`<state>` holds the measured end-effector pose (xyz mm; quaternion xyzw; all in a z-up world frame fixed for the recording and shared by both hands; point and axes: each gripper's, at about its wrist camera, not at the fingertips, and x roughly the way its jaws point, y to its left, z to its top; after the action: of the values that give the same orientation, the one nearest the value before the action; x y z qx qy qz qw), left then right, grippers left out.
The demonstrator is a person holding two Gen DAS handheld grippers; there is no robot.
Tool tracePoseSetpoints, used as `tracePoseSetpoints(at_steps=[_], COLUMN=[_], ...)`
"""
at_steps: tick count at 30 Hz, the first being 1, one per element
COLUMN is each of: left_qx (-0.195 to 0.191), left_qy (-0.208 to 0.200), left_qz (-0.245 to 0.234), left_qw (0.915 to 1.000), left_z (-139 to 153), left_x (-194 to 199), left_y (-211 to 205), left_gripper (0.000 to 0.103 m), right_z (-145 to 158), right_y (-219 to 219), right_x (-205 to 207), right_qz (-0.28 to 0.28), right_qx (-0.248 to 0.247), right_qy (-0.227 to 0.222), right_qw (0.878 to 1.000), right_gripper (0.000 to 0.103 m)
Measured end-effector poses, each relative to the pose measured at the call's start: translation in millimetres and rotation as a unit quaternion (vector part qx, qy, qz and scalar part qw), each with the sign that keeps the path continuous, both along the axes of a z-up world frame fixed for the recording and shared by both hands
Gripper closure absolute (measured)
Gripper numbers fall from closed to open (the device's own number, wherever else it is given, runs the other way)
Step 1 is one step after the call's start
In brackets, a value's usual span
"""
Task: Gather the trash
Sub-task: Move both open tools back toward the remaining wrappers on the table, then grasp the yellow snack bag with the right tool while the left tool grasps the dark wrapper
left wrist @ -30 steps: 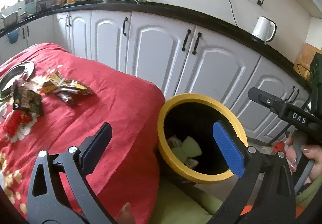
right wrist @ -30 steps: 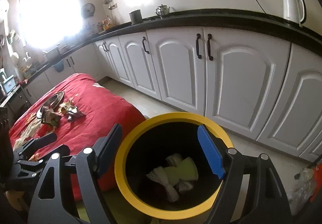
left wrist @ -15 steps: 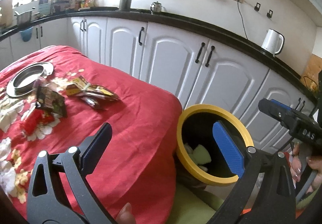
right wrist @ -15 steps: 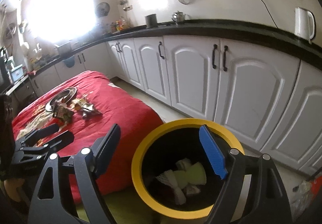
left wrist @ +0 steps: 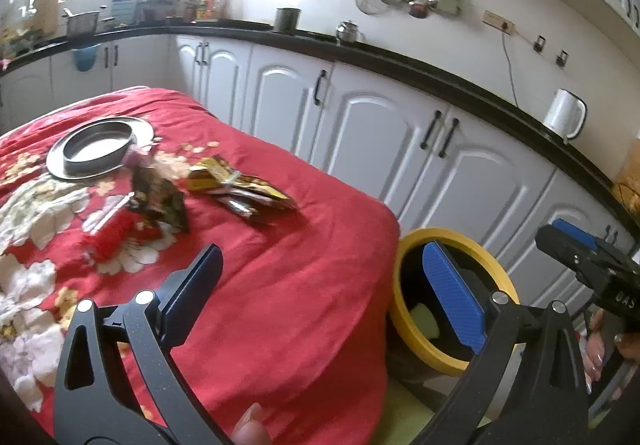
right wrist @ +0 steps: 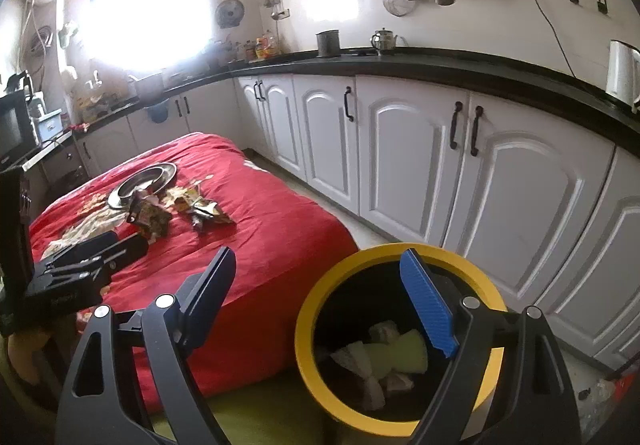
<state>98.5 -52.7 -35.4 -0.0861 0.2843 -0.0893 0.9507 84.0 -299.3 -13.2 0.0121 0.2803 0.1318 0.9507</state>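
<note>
Both views have swung left since 1.0 s ago: more red tablecloth (left wrist: pixel 280 285) in frame, yellow-rimmed bin (right wrist: pixel 312 309) shifted right. Left gripper (left wrist: pixel 324 293) over table edge, jaws apart, empty. Right gripper (right wrist: pixel 332 305) above bin's near side, jaws apart, empty. Wrappers (left wrist: pixel 240 191) lie on cloth just beside steel plate (left wrist: pixel 96 149). Crumpled trash (right wrist: pixel 384 357) sits inside bin, beside table.

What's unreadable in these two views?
- Bin bottom, left wrist view: hidden by left claw pad and the rim.
- Wrappers, both views: print blurred, too small to read.
- Right claw handle and holding hand: cut off by bottom edge in right wrist view.
- Window: blown out.
</note>
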Motion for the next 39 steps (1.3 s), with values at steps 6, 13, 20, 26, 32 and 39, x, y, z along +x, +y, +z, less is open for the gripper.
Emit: tracePoseSetpoints(at_steps=[6, 13, 20, 26, 32, 39], left_qx=[-0.006, -0.013, -0.026, -0.039, -0.046, -0.058], left_qy=[-0.003, -0.006, -0.008, -0.004, 0.002, 0.011], left_qz=[0.028, 0.055, 0.082, 0.103, 0.115, 0.128], left_qw=[0.9996, 0.9984, 0.9963, 0.9939, 0.9923, 0.99], left_z=[2, 4, 3, 0, -4, -10], left_x=[-1, -1, 1, 3, 7, 15], left_y=[22, 44, 70, 91, 104, 121], left_gripper=[0.011, 0.011, 0.011, 0.011, 0.011, 0.02], right_z=[1, 2, -4, -7, -8, -18], right_y=[14, 37, 64, 84, 109, 135], right_x=[2, 4, 14, 26, 40, 66], right_qz=[0.018, 0.041, 0.071, 0.093, 0.118, 0.142], right_qx=[-0.004, -0.007, -0.021, -0.025, -0.032, -0.042], right_qy=[0.001, -0.001, 0.003, 0.009, 0.011, 0.023], right_qw=[1.0, 0.999, 0.997, 0.995, 0.992, 0.989], right_gripper=[0.021, 0.021, 0.021, 0.021, 0.021, 0.021])
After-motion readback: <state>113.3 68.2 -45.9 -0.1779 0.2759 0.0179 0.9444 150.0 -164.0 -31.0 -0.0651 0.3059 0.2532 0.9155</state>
